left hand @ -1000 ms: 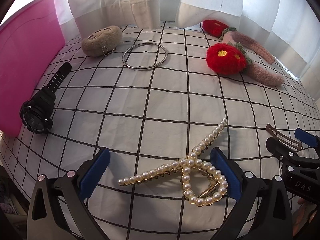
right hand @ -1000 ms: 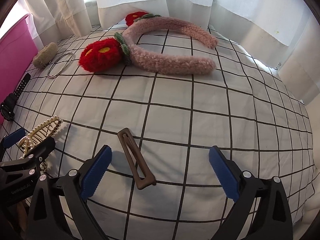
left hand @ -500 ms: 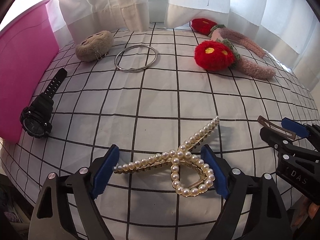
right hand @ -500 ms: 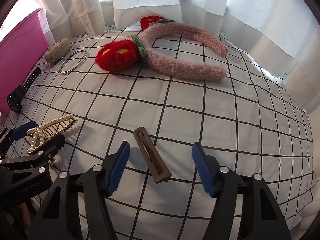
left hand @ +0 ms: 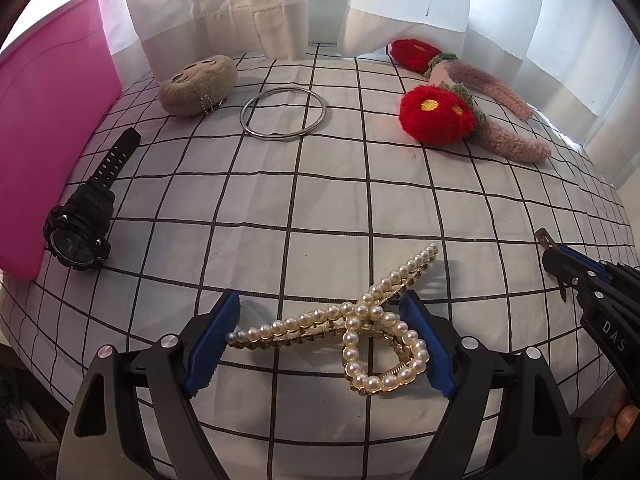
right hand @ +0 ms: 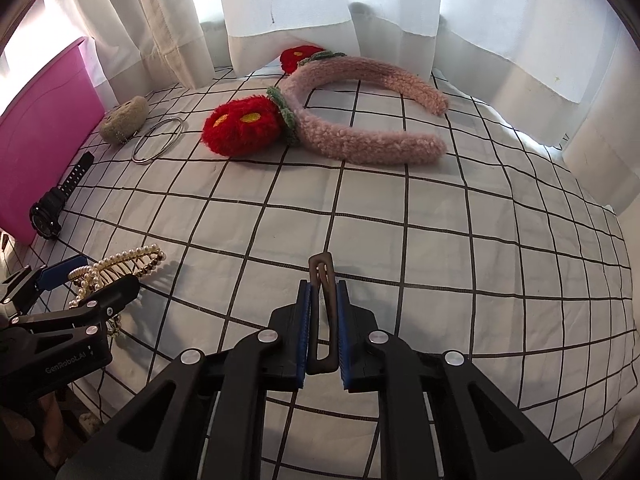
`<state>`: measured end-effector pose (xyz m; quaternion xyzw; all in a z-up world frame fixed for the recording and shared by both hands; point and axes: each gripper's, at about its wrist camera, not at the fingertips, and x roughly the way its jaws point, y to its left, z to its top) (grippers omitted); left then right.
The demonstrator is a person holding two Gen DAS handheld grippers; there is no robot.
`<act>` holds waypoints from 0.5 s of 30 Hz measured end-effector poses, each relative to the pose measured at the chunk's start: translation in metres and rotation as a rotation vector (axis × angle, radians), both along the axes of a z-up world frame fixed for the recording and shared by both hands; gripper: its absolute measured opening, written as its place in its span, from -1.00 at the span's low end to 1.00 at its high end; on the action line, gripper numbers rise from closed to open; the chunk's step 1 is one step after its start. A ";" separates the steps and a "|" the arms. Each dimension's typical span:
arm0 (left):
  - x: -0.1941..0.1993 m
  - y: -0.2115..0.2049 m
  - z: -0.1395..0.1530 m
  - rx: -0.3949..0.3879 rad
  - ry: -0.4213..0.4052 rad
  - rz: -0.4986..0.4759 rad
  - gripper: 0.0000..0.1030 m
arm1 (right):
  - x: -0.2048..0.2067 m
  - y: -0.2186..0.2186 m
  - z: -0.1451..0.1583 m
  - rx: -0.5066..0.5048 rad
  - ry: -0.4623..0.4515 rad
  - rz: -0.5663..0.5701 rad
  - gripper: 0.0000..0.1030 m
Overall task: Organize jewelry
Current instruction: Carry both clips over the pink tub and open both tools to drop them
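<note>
Your right tongs (right hand: 323, 320) pinched the brown hair clip (right hand: 322, 312), its length pointing away toward the curtains. Your left tongs (left hand: 320, 340) pressed both ends of the crosswise pearl claw clip (left hand: 352, 328).

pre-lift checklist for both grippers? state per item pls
1. Right gripper shut on the brown hair clip: ok.
2. Left gripper pads both on the pearl claw clip: cannot tell.
3. Either clip off the checked cloth yet: cannot tell.
4. Pink bin in view beside the black watch: ok.
5. The two grippers apart from each other: ok.
</note>
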<state>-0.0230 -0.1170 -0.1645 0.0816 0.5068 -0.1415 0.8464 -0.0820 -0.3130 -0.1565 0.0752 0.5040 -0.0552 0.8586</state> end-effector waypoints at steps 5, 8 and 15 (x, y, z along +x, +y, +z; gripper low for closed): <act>0.002 0.009 0.012 0.001 -0.021 0.012 0.54 | -0.001 0.006 0.018 0.001 -0.029 0.013 -0.76; 0.005 0.015 0.021 -0.017 -0.032 0.017 0.54 | 0.001 0.015 0.030 -0.003 -0.049 0.032 -0.76; 0.009 0.028 0.041 -0.052 -0.072 0.013 0.54 | 0.010 0.033 0.052 -0.016 -0.090 0.059 -0.76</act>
